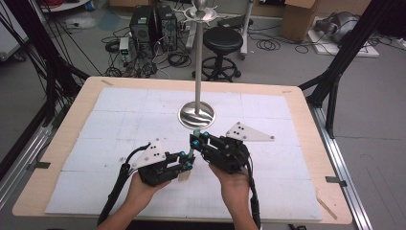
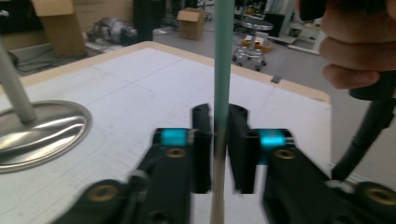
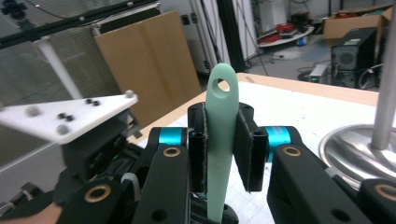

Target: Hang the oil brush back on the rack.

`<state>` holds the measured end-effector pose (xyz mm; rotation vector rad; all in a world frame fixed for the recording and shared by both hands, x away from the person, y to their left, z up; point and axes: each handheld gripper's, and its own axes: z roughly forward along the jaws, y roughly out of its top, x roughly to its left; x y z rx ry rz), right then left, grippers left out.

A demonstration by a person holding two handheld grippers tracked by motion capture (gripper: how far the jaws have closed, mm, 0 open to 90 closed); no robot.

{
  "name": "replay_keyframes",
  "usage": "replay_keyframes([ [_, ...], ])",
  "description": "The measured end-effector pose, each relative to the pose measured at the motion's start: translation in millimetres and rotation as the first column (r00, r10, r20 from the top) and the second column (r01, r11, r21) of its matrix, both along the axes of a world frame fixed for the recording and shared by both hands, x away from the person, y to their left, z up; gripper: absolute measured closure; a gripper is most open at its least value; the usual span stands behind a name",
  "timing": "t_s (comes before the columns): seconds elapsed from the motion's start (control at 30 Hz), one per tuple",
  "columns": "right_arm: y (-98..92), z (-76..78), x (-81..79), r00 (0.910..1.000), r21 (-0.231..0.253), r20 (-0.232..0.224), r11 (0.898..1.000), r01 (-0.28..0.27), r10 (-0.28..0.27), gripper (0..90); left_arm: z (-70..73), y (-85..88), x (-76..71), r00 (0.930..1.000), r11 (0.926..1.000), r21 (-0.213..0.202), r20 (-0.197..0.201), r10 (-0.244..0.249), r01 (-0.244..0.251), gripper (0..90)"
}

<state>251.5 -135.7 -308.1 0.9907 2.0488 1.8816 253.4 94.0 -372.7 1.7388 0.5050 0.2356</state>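
Pale-green utensil handle held between two hand-held grippers, in front of the steel stand (image 1: 197, 114).

Left gripper (image 1: 186, 160): in front and left of the stand's base, jaws clenched on the handle's (image 2: 222, 70) lower stretch. Handle: just in front of the base, with a hole at its top end. Right gripper (image 1: 195, 139): nearest the base, jaws grasping the handle's upper part (image 3: 222, 126), below the hole.

This was a lab or workshop. Beyond the table (image 1: 306, 143) stood computer towers (image 1: 153, 26), tangled cables (image 1: 174, 60), a stool (image 1: 222, 43), cardboard boxes (image 1: 299, 17) and black rig legs (image 1: 352, 45).
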Motion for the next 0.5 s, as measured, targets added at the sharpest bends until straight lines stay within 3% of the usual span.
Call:
replay_keyframes([
  [0.1, -4.1, 2.4, 0.9, 0.9994, -0.011, 0.018, 1.000, -0.028, 0.028, 76.7, 0.2, 4.5, 2.8, 0.9986, 0.9987, -0.010, -0.017, -0.051, 0.051, 60.9],
  [0.23, -13.4, 4.5, 4.8, 0.9936, -0.040, 0.050, 0.994, -0.099, 0.101, 76.7, 2.7, 14.2, 6.6, 0.9899, 0.9894, -0.053, -0.033, -0.138, 0.136, 54.8],
  [0.33, -20.5, 5.8, 8.8, 0.9784, -0.039, 0.077, 0.981, -0.189, 0.192, 76.7, 3.8, 17.8, 7.3, 0.9825, 0.9807, -0.069, -0.023, -0.185, 0.183, 54.3],
  [0.5, -28.9, 6.3, 15.7, 0.9433, -0.015, 0.092, 0.948, -0.319, 0.319, 76.7, 2.6, 17.6, 7.5, 0.9677, 0.9654, -0.078, -0.021, -0.251, 0.249, 49.3],
])
